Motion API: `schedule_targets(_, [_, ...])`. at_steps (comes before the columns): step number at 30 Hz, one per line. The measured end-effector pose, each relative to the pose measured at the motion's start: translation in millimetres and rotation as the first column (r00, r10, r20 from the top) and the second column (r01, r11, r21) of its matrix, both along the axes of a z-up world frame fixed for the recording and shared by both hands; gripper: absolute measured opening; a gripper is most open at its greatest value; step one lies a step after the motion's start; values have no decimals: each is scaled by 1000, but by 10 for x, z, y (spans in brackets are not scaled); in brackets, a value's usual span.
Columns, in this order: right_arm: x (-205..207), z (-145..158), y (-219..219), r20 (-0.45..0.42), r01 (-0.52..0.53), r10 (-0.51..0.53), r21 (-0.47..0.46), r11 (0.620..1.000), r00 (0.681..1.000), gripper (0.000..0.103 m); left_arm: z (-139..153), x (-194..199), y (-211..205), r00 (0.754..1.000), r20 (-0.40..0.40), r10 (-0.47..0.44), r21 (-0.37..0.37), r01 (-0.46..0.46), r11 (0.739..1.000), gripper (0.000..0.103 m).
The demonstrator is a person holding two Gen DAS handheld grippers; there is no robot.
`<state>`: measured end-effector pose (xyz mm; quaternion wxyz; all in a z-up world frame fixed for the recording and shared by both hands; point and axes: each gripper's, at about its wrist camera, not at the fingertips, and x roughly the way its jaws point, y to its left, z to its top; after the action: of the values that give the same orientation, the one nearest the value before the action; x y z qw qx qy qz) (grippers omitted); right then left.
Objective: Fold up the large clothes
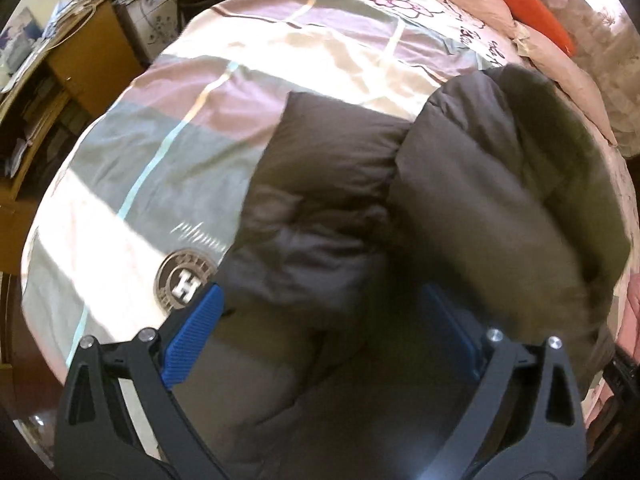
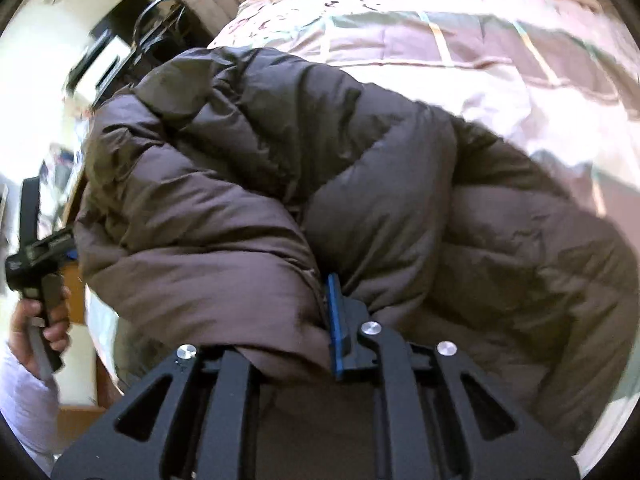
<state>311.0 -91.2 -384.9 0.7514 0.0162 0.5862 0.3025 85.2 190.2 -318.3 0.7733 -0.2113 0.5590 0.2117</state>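
A: Start at the right gripper (image 2: 334,320). What is it doing?

B: Its jaws are pressed nearly together on a fold of the brown down jacket (image 2: 280,184); one blue pad shows edge-on, and the padded cloth bulges over the other finger, so I read it as pinching the fabric.

A: And the left gripper (image 1: 320,332)?

B: Spread wide, blue pads well apart, nothing between them. It hangs over the jacket (image 1: 360,200), pointing steeply down, touching no cloth that I can see.

A: Where does the jacket lie?

B: On the bed, on a patchwork duvet cover (image 1: 168,140) of grey, lilac and cream blocks with a round emblem (image 1: 185,280) printed near the jacket's edge.

A: How far along is the folding?

B: Partway, I'd judge. A sleeve or side panel looks doubled over the body, but the bundle is puffy and uneven, not a neat packet. Further folds and flattening seem left.

A: What does each view add?

B: The left wrist view shows the emblem, a carrot-shaped plush (image 1: 536,12) at the head of the bed and a wooden desk (image 1: 80,64). Only the right wrist view shows the pinch itself, and the person's left hand (image 2: 38,324) on its gripper's handle, beside the jacket.
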Motion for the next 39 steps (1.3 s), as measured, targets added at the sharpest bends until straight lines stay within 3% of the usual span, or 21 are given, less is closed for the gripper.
schedule_targets(4, [-209,245,59,209,-131,164,-164,978,964,21,118,-140,-33,1000,23,4,-12,-4,1000,99])
schedule_targets(10, [-531,415,80,302,-231,311,-272,934,901,35,258,138,-65,995,99,-24,-64,30,997,99])
schedule_targets(11, [-591,434,84,312,-247,332,-282,927,890,41,272,214,-94,994,106,-38,-70,45,997,99])
schedule_targets(12, [-616,436,107,314,-263,352,-292,920,882,57,292,316,-143,991,116,-62,-73,71,995,99])
schedule_targets(13, [-683,450,71,313,-280,370,-297,913,875,74,308,400,-193,989,123,-83,-72,92,993,99])
schedule_targets(14, [-760,505,60,325,-297,389,-298,907,862,101,332,502,-263,985,134,-107,-70,117,991,99])
schedule_targets(16, [-860,603,46,361,-329,425,-297,896,830,102,330,652,-378,979,145,-145,-79,158,984,100])
schedule_targets(18, [-873,627,14,355,-295,403,-319,901,844,102,238,833,-488,976,132,-171,-81,183,980,100])
schedule_targets(20, [-749,550,-104,269,-217,288,-266,939,919,102,92,982,-571,978,115,-173,-107,186,977,99])
schedule_targets(21, [-678,514,-161,205,-176,220,-213,961,954,102,-23,1072,-643,977,107,-185,-137,199,970,85])
schedule_targets(22, [-552,453,-239,111,-105,121,-135,985,986,102,-111,1128,-696,975,97,-199,-160,213,964,56])
schedule_targets(24, [-350,330,-366,-71,45,-43,18,999,997,102,-289,1208,-807,972,58,-226,-200,233,952,26])
schedule_targets(26, [-185,178,-439,-240,187,-151,134,973,959,102,-368,1221,-898,967,44,-249,-198,253,947,20])
schedule_targets(27, [-140,127,-447,-282,232,-181,157,960,942,102,-378,1214,-918,966,39,-257,-189,259,947,19])
schedule_targets(32, [39,-348,-595,-499,472,-330,191,860,802,102,-431,1096,-945,968,25,-249,-221,248,943,13])
schedule_targets(35, [27,-620,-759,-586,596,-410,161,786,699,102,-508,1007,-1005,965,4,-261,-228,255,940,13])
schedule_targets(37, [-26,-734,-832,-624,652,-426,183,736,656,97,-566,956,-1052,964,-5,-267,-229,259,938,13])
schedule_targets(39, [-25,-833,-837,-660,684,-426,187,706,619,84,-629,918,-1087,962,-15,-271,-228,261,938,13])
